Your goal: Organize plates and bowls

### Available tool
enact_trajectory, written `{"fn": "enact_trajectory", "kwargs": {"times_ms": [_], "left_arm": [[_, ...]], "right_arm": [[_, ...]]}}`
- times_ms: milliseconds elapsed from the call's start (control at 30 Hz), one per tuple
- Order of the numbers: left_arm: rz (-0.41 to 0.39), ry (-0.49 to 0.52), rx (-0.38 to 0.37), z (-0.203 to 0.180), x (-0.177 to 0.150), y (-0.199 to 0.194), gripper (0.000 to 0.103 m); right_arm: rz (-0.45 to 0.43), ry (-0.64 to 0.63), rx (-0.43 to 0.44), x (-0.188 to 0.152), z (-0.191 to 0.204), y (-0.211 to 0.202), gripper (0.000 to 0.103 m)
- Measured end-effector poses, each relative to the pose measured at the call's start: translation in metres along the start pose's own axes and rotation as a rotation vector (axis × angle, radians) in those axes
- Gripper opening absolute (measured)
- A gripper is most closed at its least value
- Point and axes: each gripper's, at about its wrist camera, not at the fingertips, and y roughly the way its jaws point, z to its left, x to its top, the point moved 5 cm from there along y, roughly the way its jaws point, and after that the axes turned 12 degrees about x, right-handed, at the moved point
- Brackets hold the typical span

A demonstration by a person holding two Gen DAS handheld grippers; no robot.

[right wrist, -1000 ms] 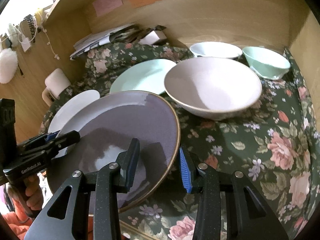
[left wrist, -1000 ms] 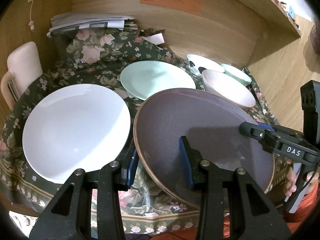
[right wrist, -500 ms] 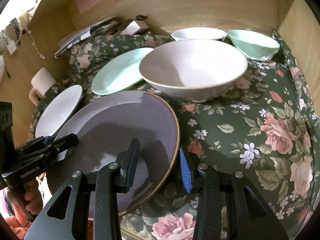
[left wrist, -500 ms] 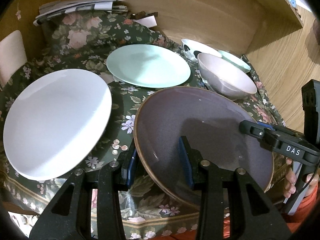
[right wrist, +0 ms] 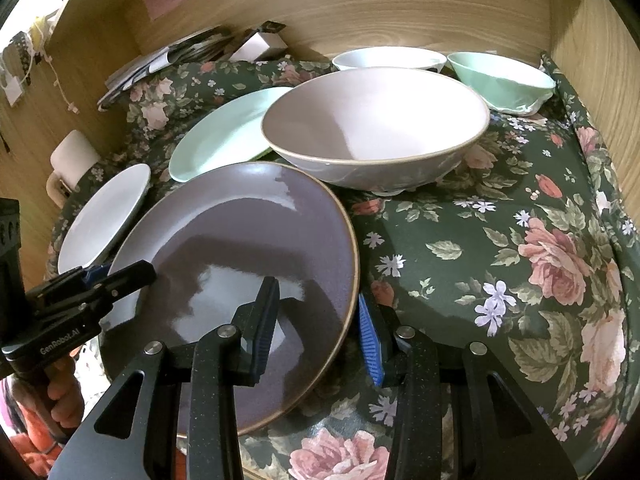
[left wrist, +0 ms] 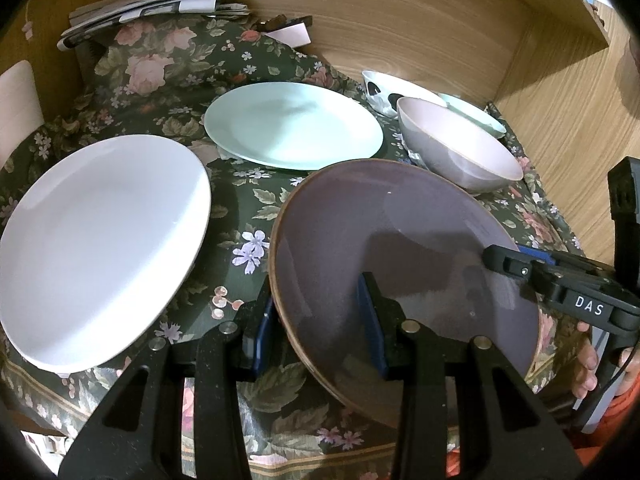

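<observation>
The purple plate (left wrist: 400,248), stiff, glossy and breakable, is hanging low over the floral cloth (right wrist: 500,240), its rim near the pink bowl (right wrist: 376,128). The left gripper (left wrist: 320,320) is clamping its left rim, the right gripper (right wrist: 316,320) its right. Leftward, the white plate (left wrist: 96,240) is lying near; open cloth is lying rightward.

The purple plate (right wrist: 240,248) is smooth and shiny. The flowery cloth (right wrist: 500,240) looks soft. The walls (right wrist: 400,8) are wood.
</observation>
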Motion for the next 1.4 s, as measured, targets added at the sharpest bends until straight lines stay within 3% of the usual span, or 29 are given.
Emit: {"fn": "enact_trajectory", "kwargs": {"times_ms": [300,467,667,767,833,1167,1400], "left_arm": [[-0.015,0.009,0.003,0.003,0.003,-0.001,0.039],[-0.07,-0.002,0.019,0.01,0.012,-0.015,0.057],[-0.124,-0.025,0.044,0.024,0.024,-0.031,0.065],[-0.15,-0.037,0.071,0.034,0.029,-0.039,0.07],[-0.168,-0.044,0.095,0.041,0.032,-0.043,0.073],[-0.189,-0.105,0.207,0.096,0.037,-0.051,0.083],[-0.166,-0.155,0.281,0.138,0.032,-0.046,0.083]], "right_arm": [[-0.023,-0.047,-0.049,0.006,0.006,-0.01,0.037],[-0.071,-0.085,-0.047,0.016,0.016,-0.025,0.044],[-0.114,-0.143,-0.005,0.032,0.041,-0.033,0.048],[-0.127,-0.171,0.025,0.04,0.055,-0.031,0.061],[-0.135,-0.198,0.038,0.046,0.066,-0.027,0.064],[-0.054,-0.261,0.127,0.065,0.103,0.017,0.065],[0.022,-0.305,0.168,0.072,0.126,0.053,0.065]]}}
